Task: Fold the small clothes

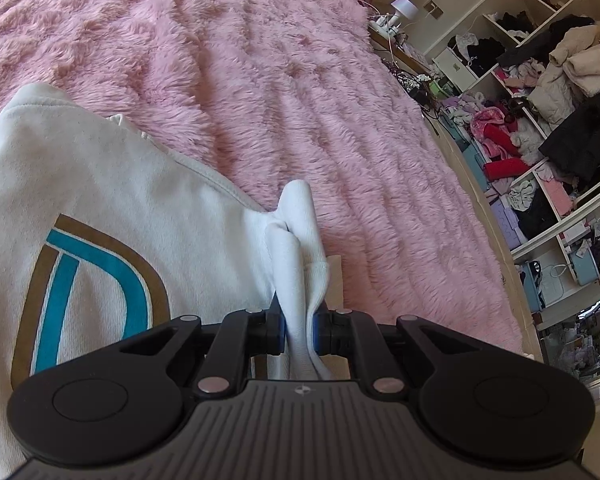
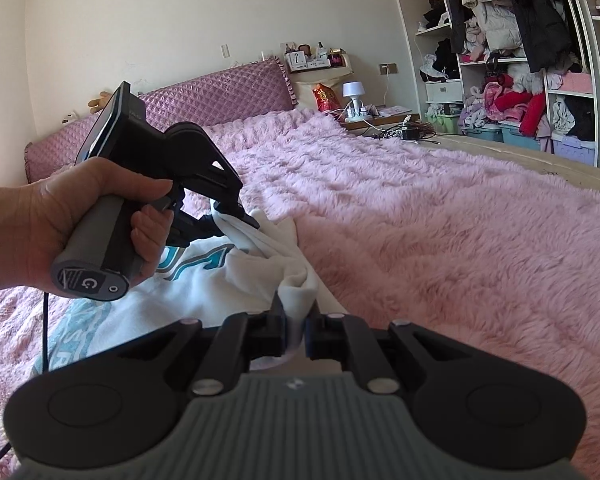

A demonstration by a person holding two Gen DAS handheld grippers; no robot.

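Left wrist view: my left hand-held gripper (image 1: 299, 330) and right hand-held gripper (image 2: 296, 330) both clamp the white sweatshirt (image 1: 100, 184), lifted above the bed (image 1: 340, 120); folding barely begun.

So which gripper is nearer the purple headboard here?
Left. The left gripper grips the white garment farther up the bed, toward the headboard; the right gripper holds the same garment farther down, away from it.

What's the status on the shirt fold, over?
Left gripper shut on white shirt edge. Right gripper shut on another bunched edge. Shirt partly lifted off pink blanket. Nothing in the way.
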